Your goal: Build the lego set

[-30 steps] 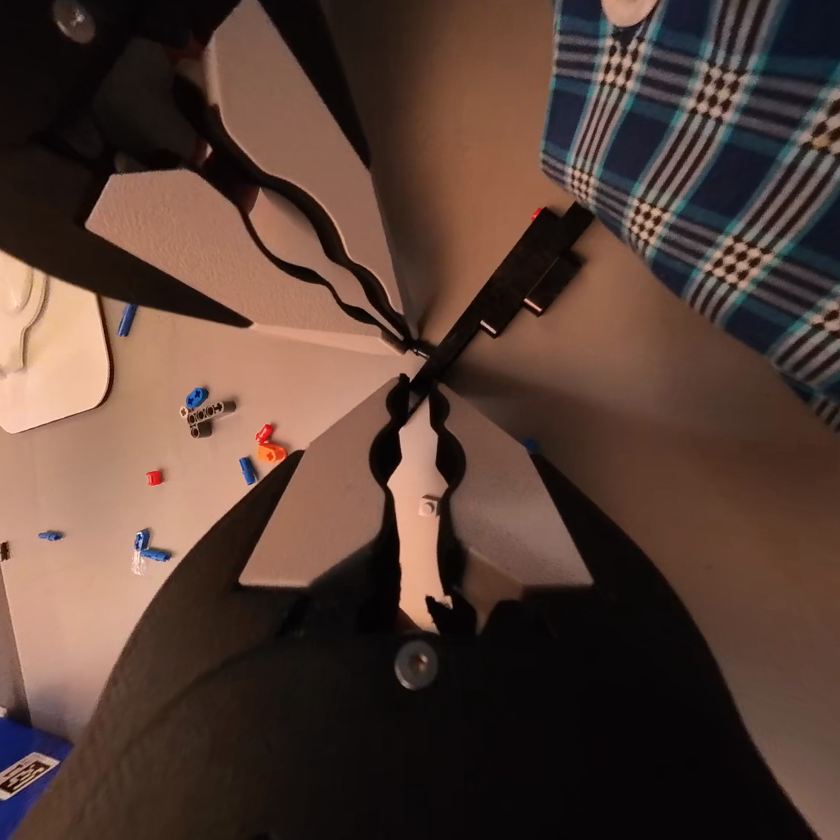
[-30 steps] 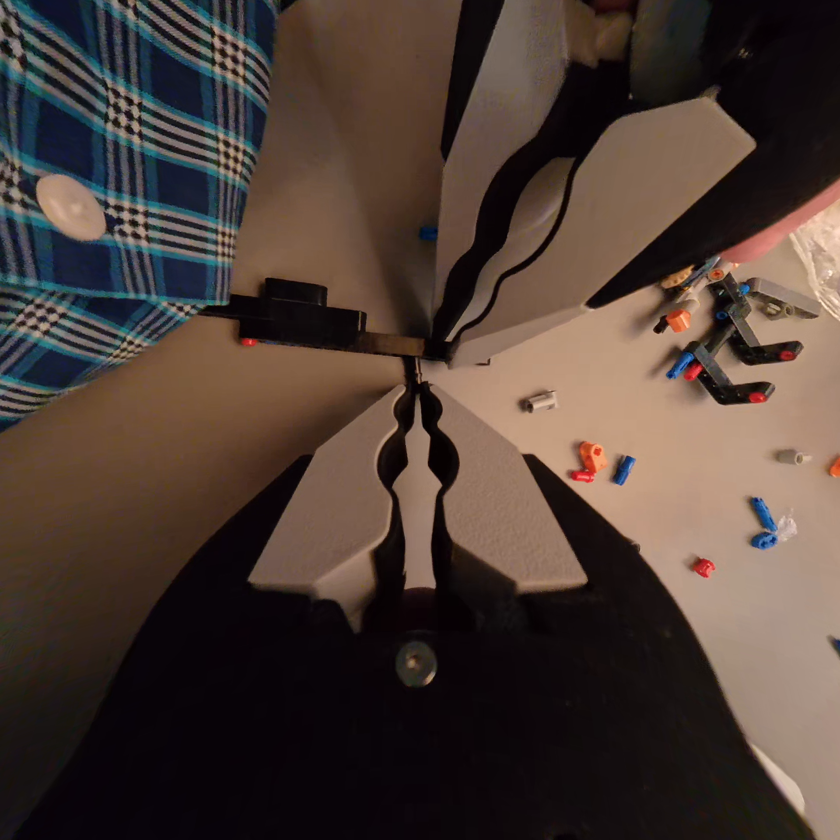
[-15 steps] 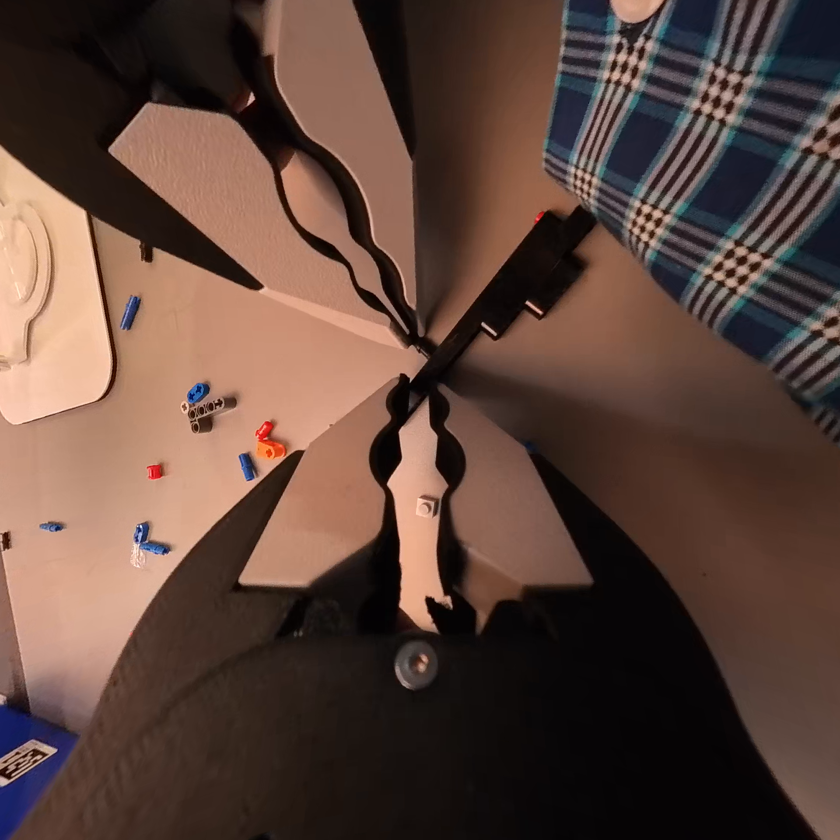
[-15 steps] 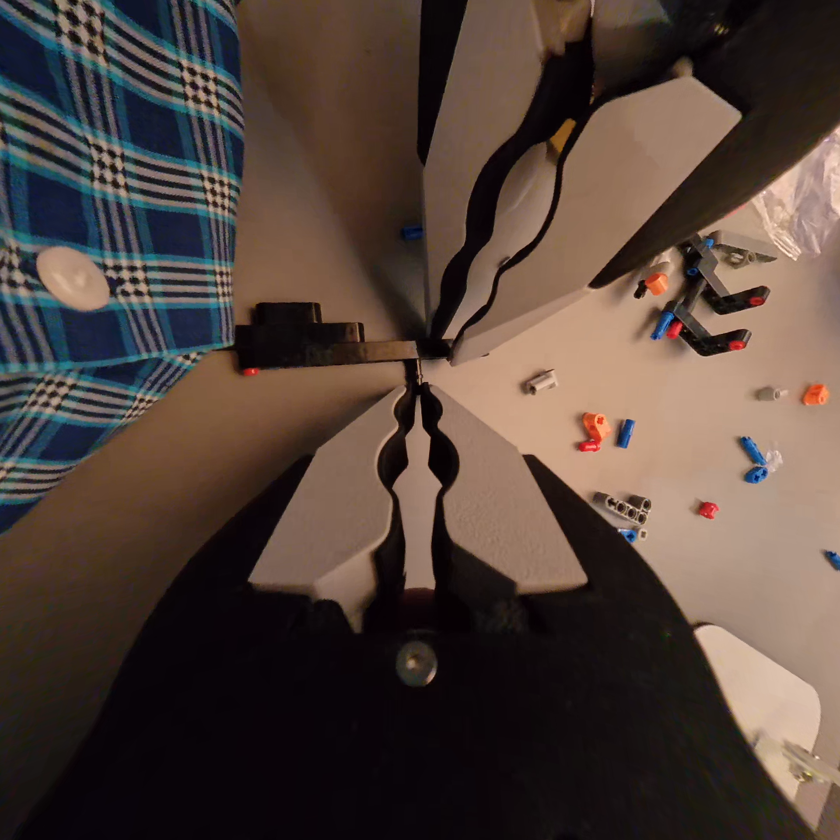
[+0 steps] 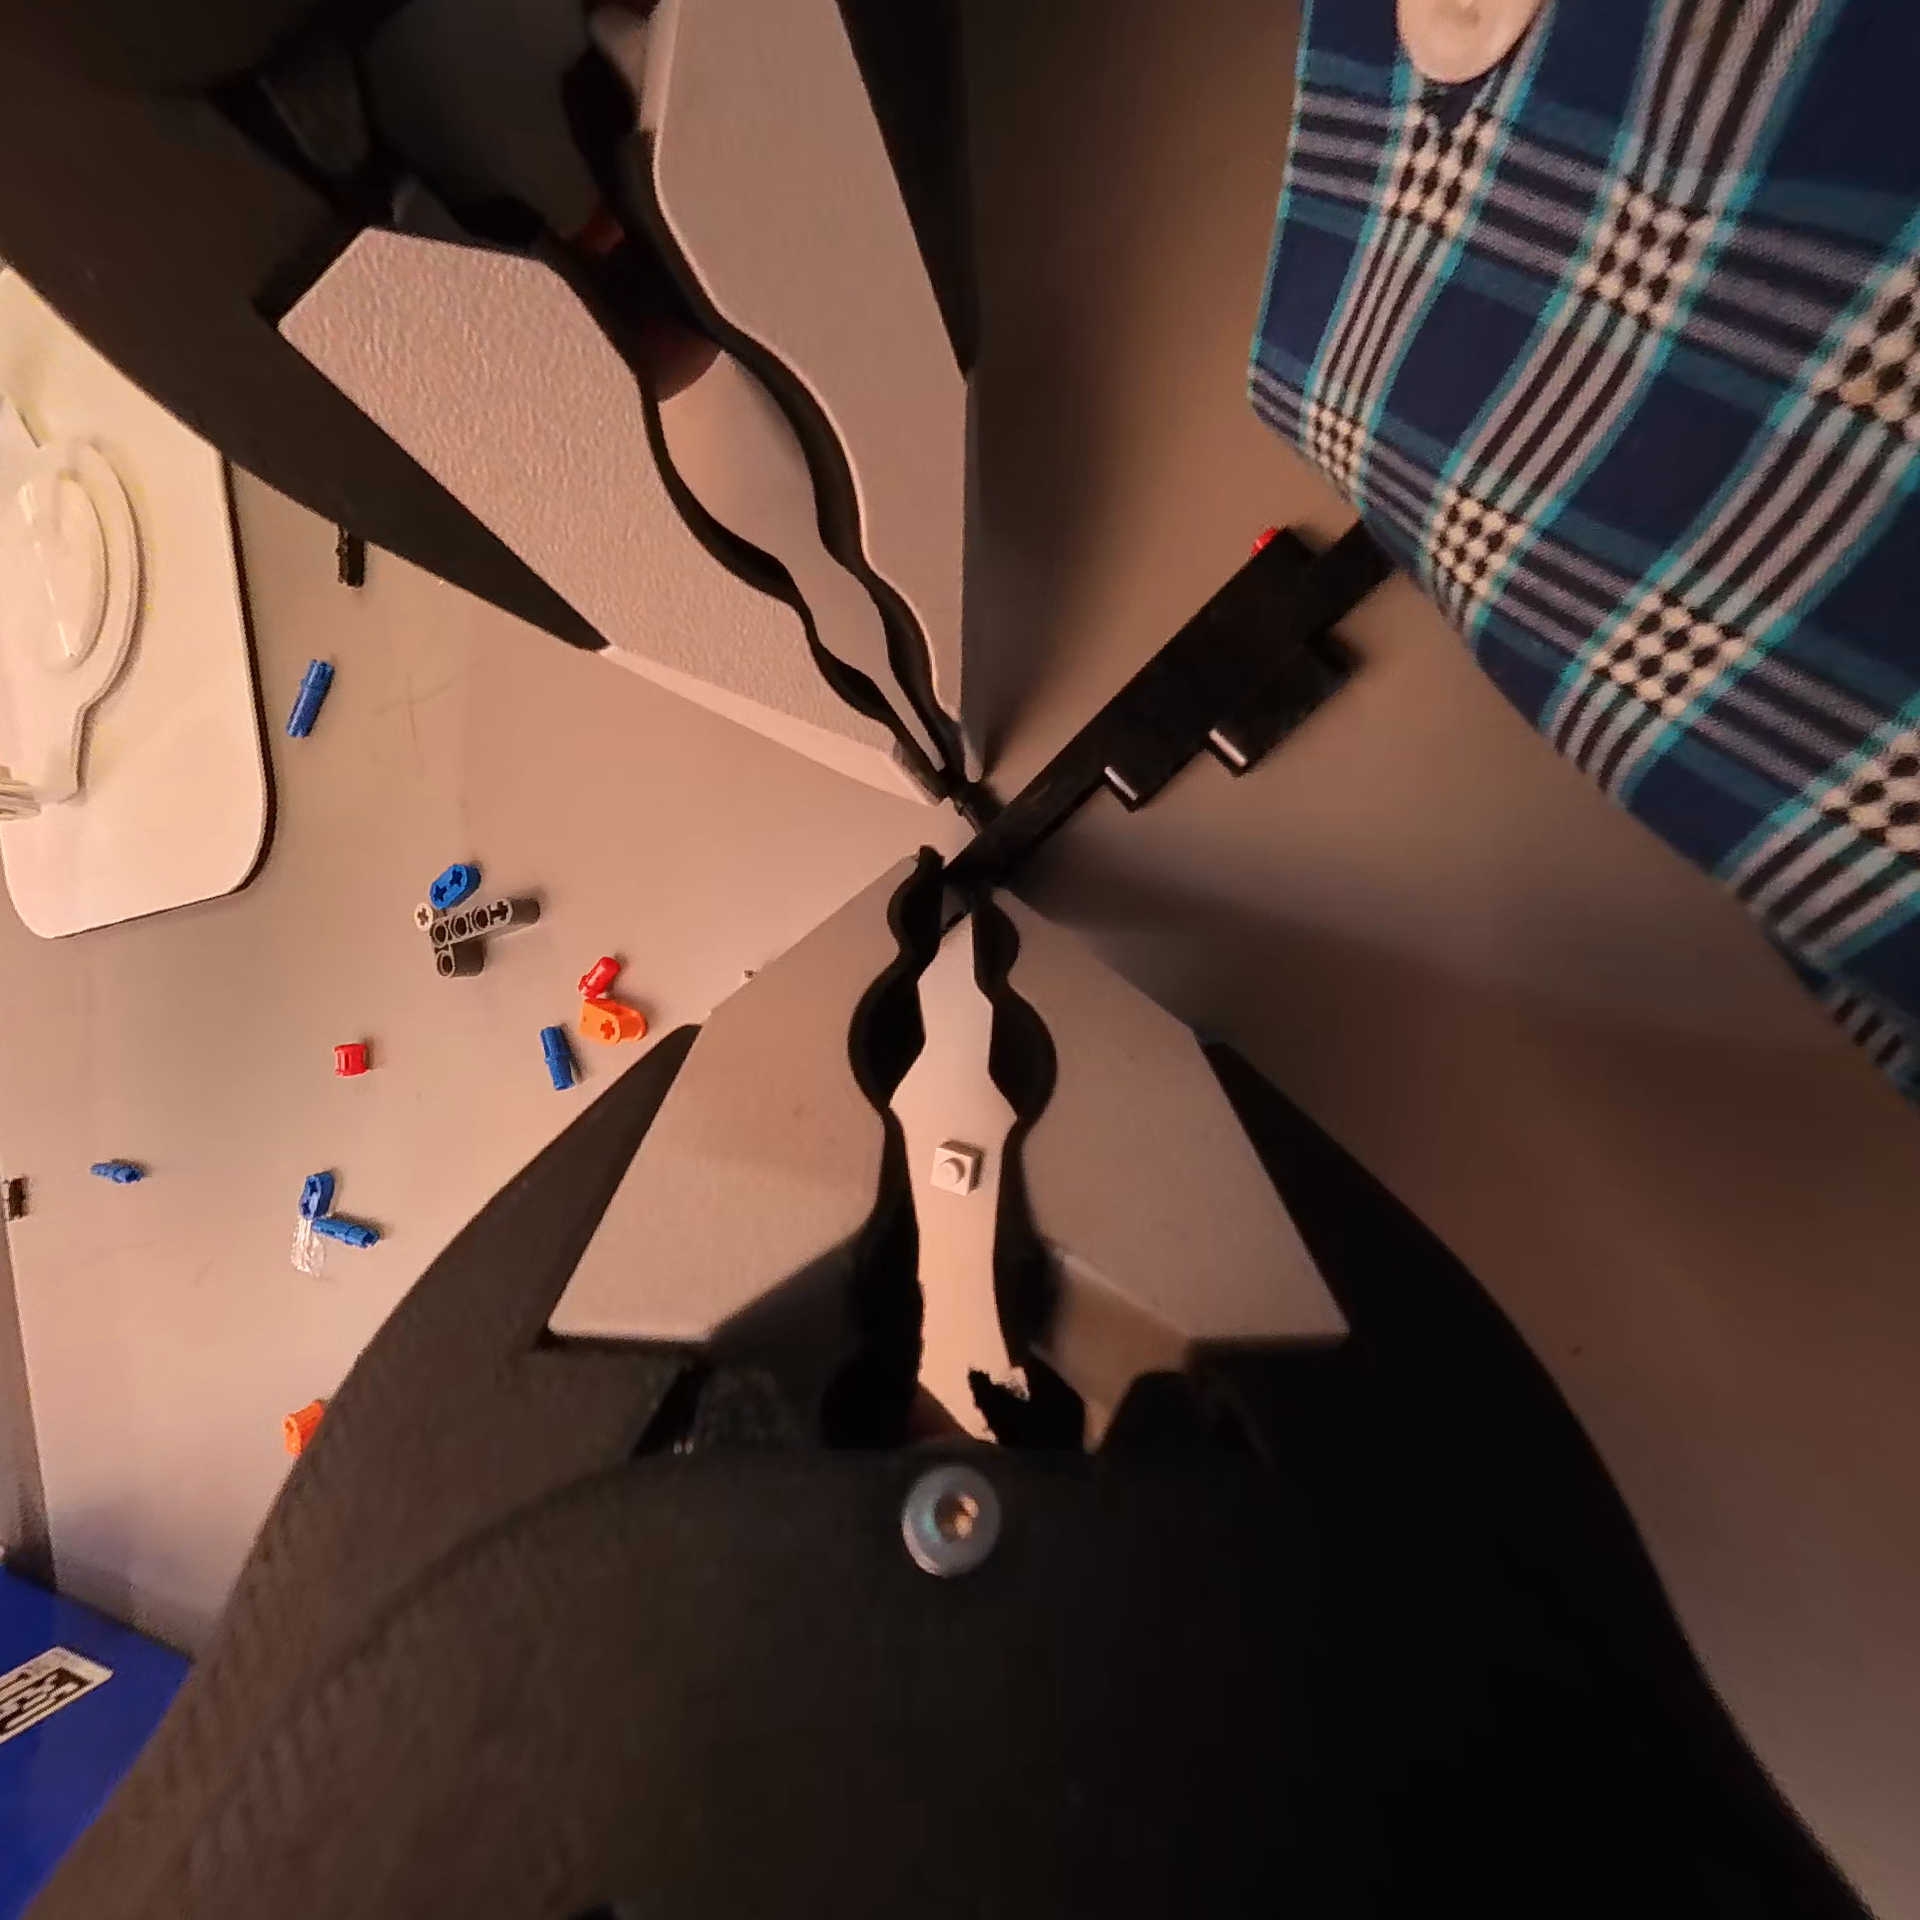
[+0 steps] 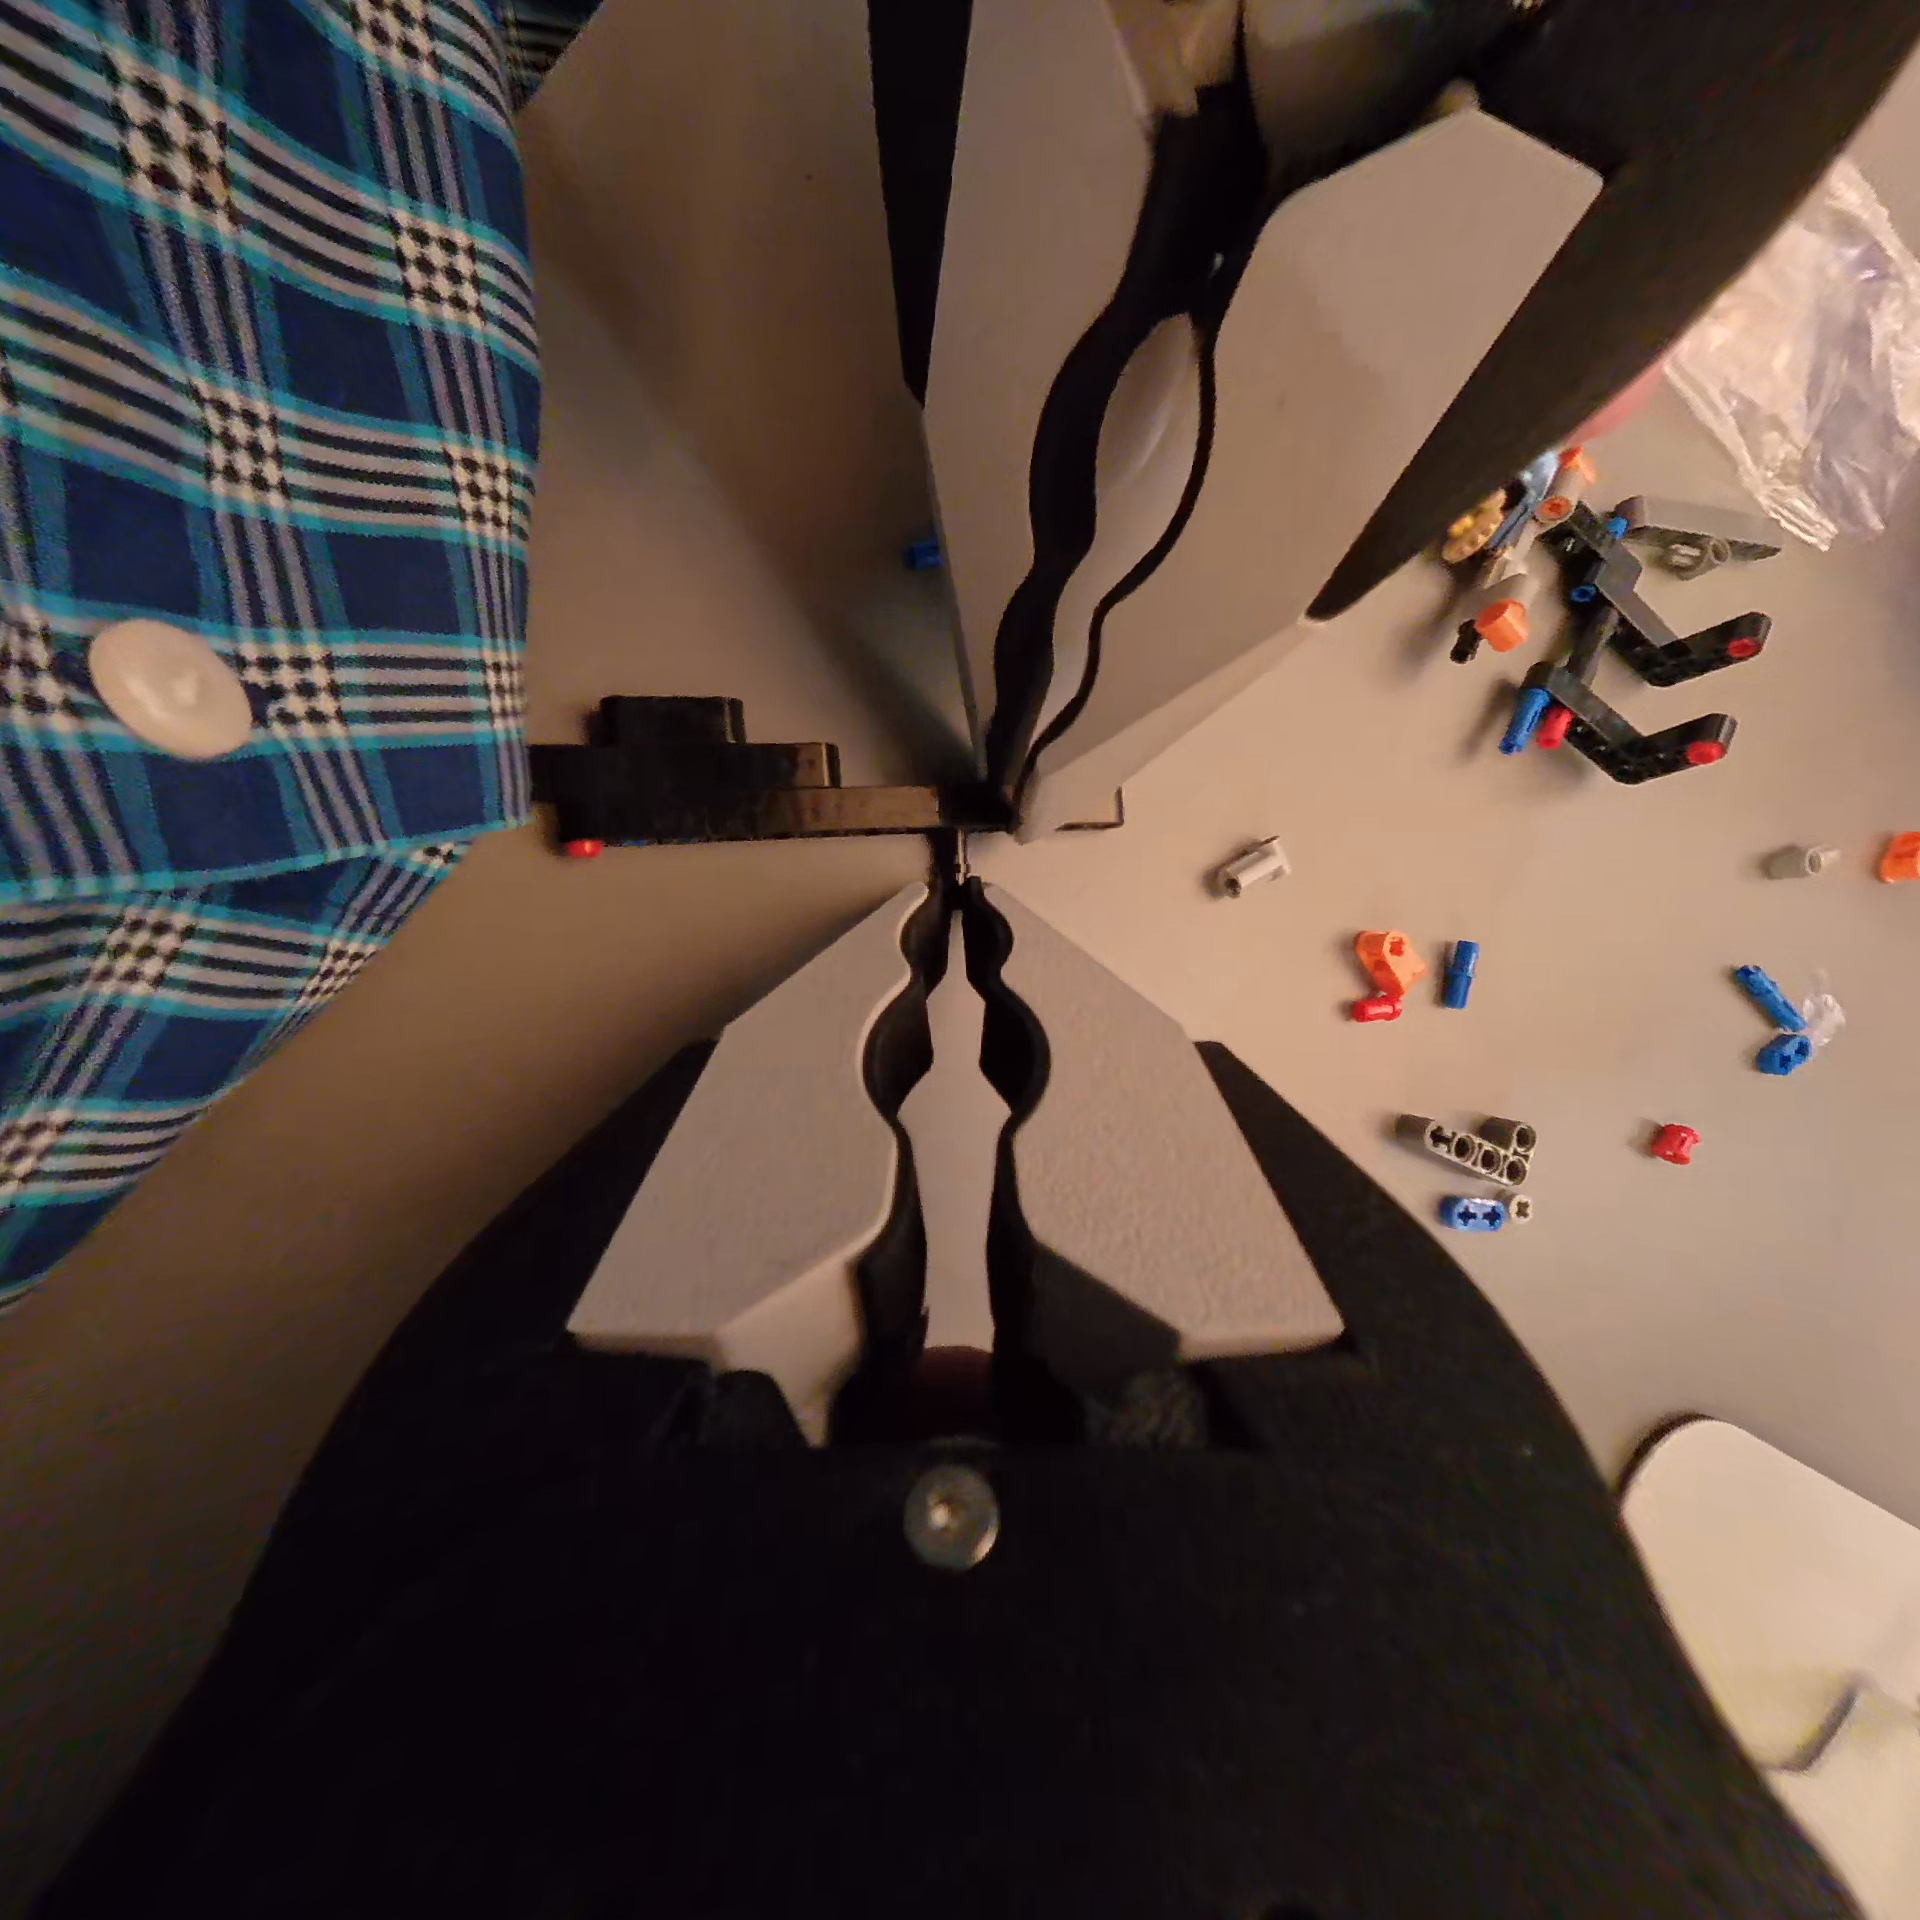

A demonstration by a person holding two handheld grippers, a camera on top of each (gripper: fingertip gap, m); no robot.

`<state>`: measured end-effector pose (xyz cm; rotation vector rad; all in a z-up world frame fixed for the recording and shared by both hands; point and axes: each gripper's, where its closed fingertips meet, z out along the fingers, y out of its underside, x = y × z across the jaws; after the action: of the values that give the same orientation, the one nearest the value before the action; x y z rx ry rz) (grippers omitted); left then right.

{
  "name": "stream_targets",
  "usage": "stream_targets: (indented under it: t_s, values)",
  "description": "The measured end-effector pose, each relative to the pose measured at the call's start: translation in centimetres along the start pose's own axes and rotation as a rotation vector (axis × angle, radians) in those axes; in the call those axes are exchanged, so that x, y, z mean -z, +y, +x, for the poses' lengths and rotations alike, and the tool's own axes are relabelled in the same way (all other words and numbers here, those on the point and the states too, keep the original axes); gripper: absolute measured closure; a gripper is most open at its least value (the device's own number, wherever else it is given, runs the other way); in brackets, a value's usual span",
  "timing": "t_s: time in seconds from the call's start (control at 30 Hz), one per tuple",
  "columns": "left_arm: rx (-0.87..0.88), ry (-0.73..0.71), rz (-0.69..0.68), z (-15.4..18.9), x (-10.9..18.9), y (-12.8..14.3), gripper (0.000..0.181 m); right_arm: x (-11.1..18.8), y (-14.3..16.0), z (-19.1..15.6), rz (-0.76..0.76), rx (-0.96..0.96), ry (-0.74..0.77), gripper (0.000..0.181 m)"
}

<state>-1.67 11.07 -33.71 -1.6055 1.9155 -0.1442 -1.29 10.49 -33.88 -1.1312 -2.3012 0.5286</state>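
Note:
A long black lego assembly [image 5: 1195, 686] with a red pin at its far end is held in the air above the grey table. My left gripper [image 5: 943, 883] is shut on its thin near end. It also shows in the right wrist view [image 6: 707, 790], where the left gripper [image 6: 1003, 805] comes in from above. My right gripper [image 6: 956, 888] is shut on a small black piece [image 6: 954, 854] whose tip touches that same end. In the left wrist view the right gripper [image 5: 951, 784] comes in from the upper left, tip to tip with mine.
Loose blue, red, orange and grey pieces [image 5: 473, 925] lie on the table, plus a black angled sub-assembly [image 6: 1642, 717] and a plastic bag [image 6: 1829, 395]. There is a white board [image 5: 156, 727], a blue box [image 5: 73, 1683] and a person's plaid shirt [image 5: 1662, 416] just behind the assembly.
The right gripper has swung round the meeting point, standing more upright in the left view. Both grips and the black assembly have stayed as they were.

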Motion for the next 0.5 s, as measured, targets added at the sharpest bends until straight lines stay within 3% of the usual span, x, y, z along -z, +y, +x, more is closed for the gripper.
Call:
stream_targets:
  t_s: [0.5]
  values:
    - [0.022,-0.027,0.015,-0.18,-0.07,-0.07,0.181,0.13,-0.62,-0.47,0.070,-0.043,-0.013,0.181]
